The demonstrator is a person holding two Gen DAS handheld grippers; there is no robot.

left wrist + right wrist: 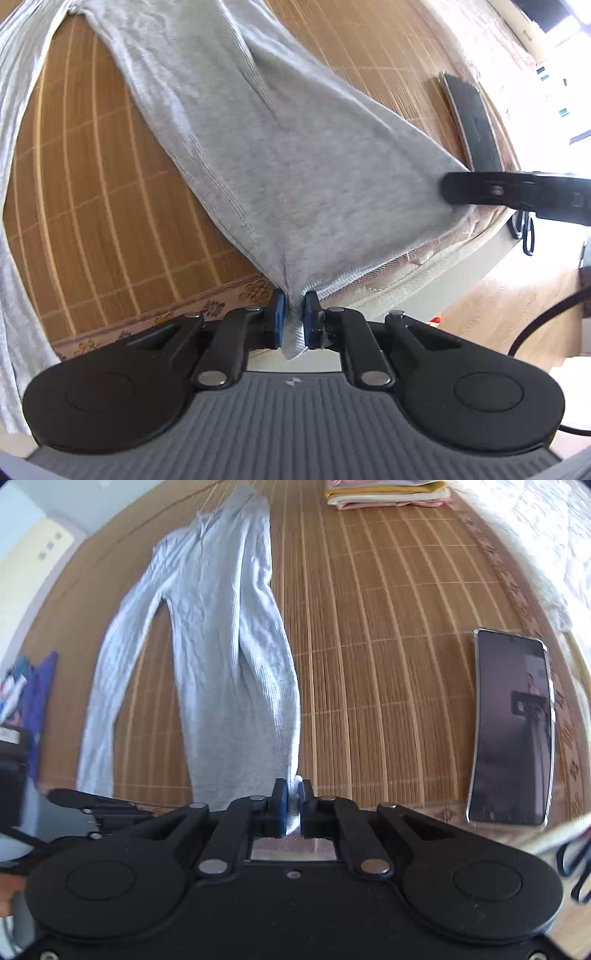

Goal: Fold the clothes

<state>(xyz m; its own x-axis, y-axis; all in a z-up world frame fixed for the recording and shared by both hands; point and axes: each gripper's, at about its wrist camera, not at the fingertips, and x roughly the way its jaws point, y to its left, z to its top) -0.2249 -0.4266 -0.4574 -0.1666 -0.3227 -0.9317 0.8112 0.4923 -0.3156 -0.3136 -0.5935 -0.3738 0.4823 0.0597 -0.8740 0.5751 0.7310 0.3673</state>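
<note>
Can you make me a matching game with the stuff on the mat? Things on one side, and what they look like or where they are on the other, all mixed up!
Things:
1. grey garment
2. phone
3. folded cloths
4. left gripper

Descriptions:
A. stacked at the far edge of the mat
B. lying flat with a dark screen facing up
C. shut on a bunched bit of fabric
D. long and stretched out across the bamboo mat

Pairs: 1-D, 2-B, 3-A, 4-C
</note>
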